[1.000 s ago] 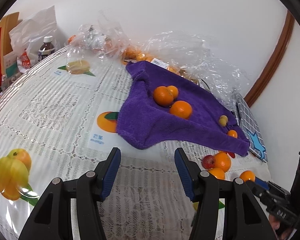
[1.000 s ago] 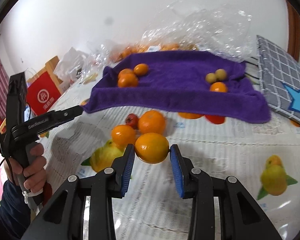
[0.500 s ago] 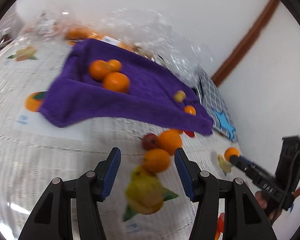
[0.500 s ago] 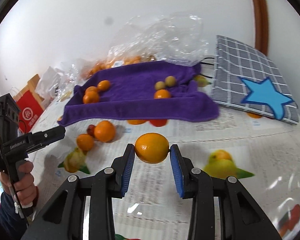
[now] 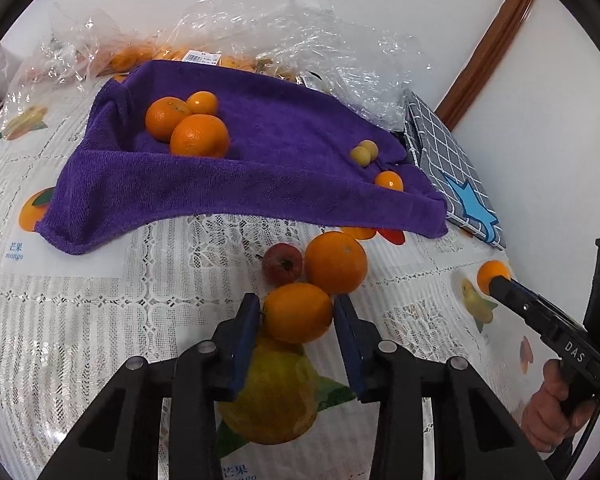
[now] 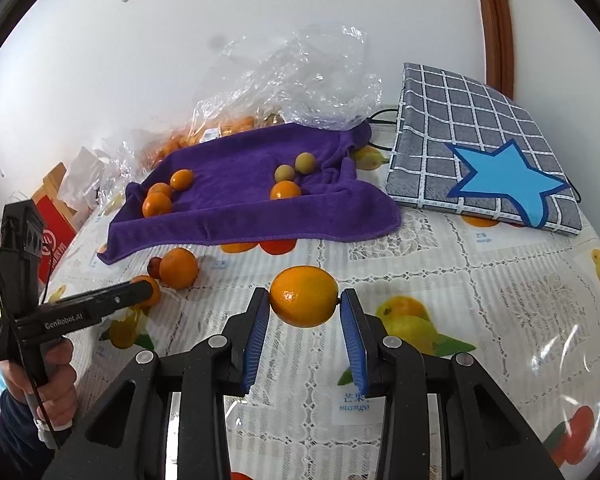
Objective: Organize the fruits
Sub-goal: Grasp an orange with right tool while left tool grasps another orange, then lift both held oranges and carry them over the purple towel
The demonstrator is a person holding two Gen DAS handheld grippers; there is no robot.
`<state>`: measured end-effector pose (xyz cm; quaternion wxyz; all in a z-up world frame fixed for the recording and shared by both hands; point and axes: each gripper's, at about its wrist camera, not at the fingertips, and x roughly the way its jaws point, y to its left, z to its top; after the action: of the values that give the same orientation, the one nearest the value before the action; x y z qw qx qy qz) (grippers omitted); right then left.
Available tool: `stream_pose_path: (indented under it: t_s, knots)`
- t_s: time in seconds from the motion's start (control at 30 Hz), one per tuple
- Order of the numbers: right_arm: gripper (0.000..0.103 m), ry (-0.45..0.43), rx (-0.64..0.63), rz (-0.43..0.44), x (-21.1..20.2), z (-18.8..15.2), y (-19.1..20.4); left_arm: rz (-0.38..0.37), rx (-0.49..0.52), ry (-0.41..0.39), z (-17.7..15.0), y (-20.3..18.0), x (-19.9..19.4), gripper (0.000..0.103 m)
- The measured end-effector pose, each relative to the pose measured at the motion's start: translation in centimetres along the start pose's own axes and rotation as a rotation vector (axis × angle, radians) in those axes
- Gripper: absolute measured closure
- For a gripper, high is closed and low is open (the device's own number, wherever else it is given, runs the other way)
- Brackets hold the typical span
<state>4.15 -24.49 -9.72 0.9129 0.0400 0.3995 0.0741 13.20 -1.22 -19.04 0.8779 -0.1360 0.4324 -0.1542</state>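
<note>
A lace tablecloth (image 5: 80, 320) printed with fruit covers the table, with a purple towel (image 5: 260, 168) spread toward 12 o'clock. On the towel, three oranges (image 5: 199, 136) cluster at 10 o'clock. Below its hem, a large orange (image 5: 336, 262) touches a small red apple (image 5: 282, 264). The left gripper (image 5: 296, 314) brackets a loose orange (image 5: 298, 312) just beside them, blue pads at its sides; whether they press it cannot be told. The right gripper (image 6: 304, 310) pinches another orange (image 6: 303, 296) clear above the cloth.
</note>
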Motion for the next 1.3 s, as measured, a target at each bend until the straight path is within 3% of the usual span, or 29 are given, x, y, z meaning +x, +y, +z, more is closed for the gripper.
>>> stream_pose_path:
  t_s: [0.37,0.87,1.3]
  knots:
    - [0.067,0.02,-0.021,-0.019,0.9,0.7,1.5,-0.021,-0.037,-0.061,0.6,1.4,-2.7,0.067]
    - [0.067,0.047,-0.026,-0.006,2.7,3.1,3.8,0.045,-0.091,-0.128,4.1,4.5,-5.5,0.067]
    - [0.067,0.014,-0.04,-0.056,3.5,7.0,3.3,0.084,-0.102,-0.143,7.5,5.6,-6.1,0.067]
